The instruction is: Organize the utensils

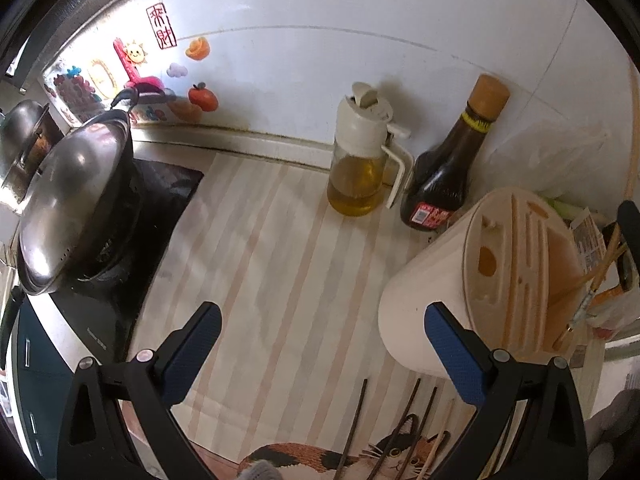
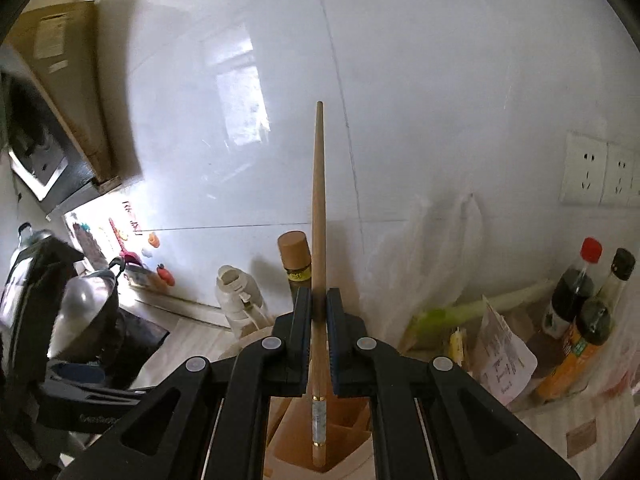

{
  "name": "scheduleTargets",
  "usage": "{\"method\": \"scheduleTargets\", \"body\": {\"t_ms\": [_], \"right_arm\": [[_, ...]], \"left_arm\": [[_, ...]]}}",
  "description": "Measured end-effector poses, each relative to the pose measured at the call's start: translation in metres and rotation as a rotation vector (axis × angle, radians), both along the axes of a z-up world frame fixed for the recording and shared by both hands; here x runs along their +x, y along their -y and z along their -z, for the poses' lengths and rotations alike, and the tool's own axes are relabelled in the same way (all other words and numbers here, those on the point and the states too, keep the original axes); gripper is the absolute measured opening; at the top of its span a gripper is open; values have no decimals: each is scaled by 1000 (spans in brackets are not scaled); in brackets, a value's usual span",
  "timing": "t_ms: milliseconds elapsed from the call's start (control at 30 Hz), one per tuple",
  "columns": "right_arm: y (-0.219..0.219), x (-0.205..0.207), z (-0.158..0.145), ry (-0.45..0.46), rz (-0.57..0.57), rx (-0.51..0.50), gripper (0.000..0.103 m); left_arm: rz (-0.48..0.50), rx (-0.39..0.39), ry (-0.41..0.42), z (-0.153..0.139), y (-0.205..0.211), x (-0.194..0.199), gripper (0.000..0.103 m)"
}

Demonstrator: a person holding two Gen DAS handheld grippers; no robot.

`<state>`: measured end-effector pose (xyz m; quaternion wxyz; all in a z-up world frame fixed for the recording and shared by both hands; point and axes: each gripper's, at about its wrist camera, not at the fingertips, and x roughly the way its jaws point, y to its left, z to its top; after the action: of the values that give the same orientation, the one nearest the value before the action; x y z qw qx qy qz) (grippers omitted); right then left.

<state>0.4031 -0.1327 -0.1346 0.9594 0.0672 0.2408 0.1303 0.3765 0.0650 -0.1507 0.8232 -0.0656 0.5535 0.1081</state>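
My right gripper (image 2: 319,304) is shut on a light wooden chopstick (image 2: 319,208). The chopstick points up toward the wall, and its banded lower end hangs over the cream utensil holder (image 2: 288,436). My left gripper (image 1: 322,344) is open and empty above the striped counter mat, just left of the holder (image 1: 472,280). Several dark and light chopsticks (image 1: 354,432) lie on the cat-print mat below it. The right gripper with its chopstick (image 1: 600,276) shows at the right edge of the left wrist view, over the holder's open compartment.
An oil dispenser (image 1: 360,156) and a dark sauce bottle (image 1: 452,160) stand against the wall. A lidded wok (image 1: 76,200) sits on the stove at the left. Bottles (image 2: 580,292), plastic bags and a leek (image 2: 480,304) crowd the right counter.
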Motion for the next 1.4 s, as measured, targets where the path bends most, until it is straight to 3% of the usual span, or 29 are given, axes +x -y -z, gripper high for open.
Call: {"method": "scheduleTargets", "body": {"t_ms": [167,400,467,533,667,800,933,1100,1233,1333,1367,1400], "right_arm": [[0,-22,3,51,-11,5,8],[3,-36,13,-30,-37,16,10],[5,-41,12,-49,-36,25,32],[10,-48,9,-59,-30,54,72],[20,-64,-5,-58,0,88,79],[38,-81,-24,-89,67,104,103],[62,-104,-28,-205,167,51,103],[80,-126,9,-430,255,-44,103],[98,-150,61,-563,293,-88,103],[115,-159,98,-664,334,-104,102],[122,-160,110,-697,350,-104,100],[131,-161,124,-735,356,-97,91]], "left_arm": [[9,6,1,3,3,-3,103],[15,19,28,-5,4,-10,103],[17,23,38,-8,5,-12,103],[22,21,51,-13,5,-16,103],[50,20,89,-27,8,-25,103],[81,19,149,-46,9,-41,103],[130,45,194,-55,12,-64,103],[128,153,227,-40,19,-103,103],[172,166,151,6,24,-121,103],[187,129,8,53,26,-127,103],[184,119,-21,65,27,-130,103],[180,119,-48,77,29,-132,103]]}}
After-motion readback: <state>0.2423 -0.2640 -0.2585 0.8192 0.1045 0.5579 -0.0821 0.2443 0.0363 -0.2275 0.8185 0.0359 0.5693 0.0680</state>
